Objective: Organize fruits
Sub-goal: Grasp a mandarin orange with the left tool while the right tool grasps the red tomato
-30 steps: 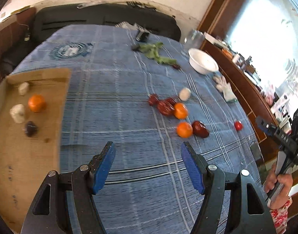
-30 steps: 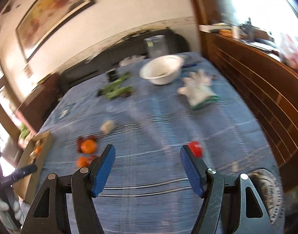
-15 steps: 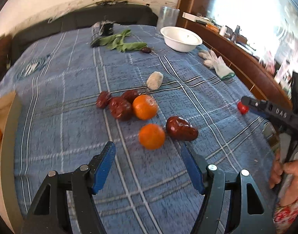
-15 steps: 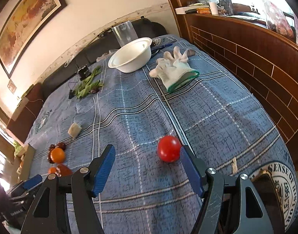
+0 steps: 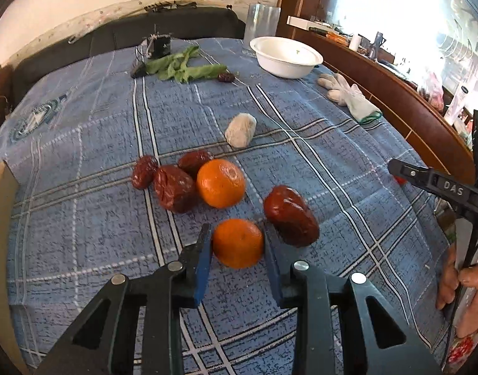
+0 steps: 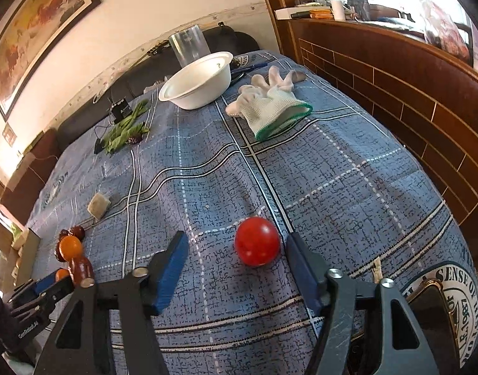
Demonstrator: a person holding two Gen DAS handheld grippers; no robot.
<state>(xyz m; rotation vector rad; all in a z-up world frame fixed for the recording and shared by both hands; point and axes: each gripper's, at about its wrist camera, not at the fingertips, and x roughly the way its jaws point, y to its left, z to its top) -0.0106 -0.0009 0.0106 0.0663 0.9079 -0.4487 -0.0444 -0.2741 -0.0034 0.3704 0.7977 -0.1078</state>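
Note:
My left gripper (image 5: pixel 237 234) has closed on an orange (image 5: pixel 238 243) lying on the blue checked cloth (image 5: pixel 98 218). Beside it lie a large red date (image 5: pixel 290 215), a second orange (image 5: pixel 221 183) and several more red dates (image 5: pixel 173 188). A pale lump (image 5: pixel 241 129) lies farther back. My right gripper (image 6: pixel 236 250) is open around a red tomato (image 6: pixel 257 240), which sits close to the right finger. The left gripper also shows at the left edge of the right wrist view (image 6: pixel 48 284).
A white bowl (image 5: pixel 286 57), a clear cup (image 5: pixel 263 22), white gloves (image 5: pixel 348 96), green leaves (image 5: pixel 184 67) and a small black device (image 5: pixel 159 47) lie at the back. A wooden tray edge (image 5: pixel 0 193) is at the left. A wooden ledge (image 6: pixel 395 72) borders the right.
The left gripper moved forward onto the near orange and its fingers closed against it. The right gripper moved closer to the tomato, which now sits between its open fingers.

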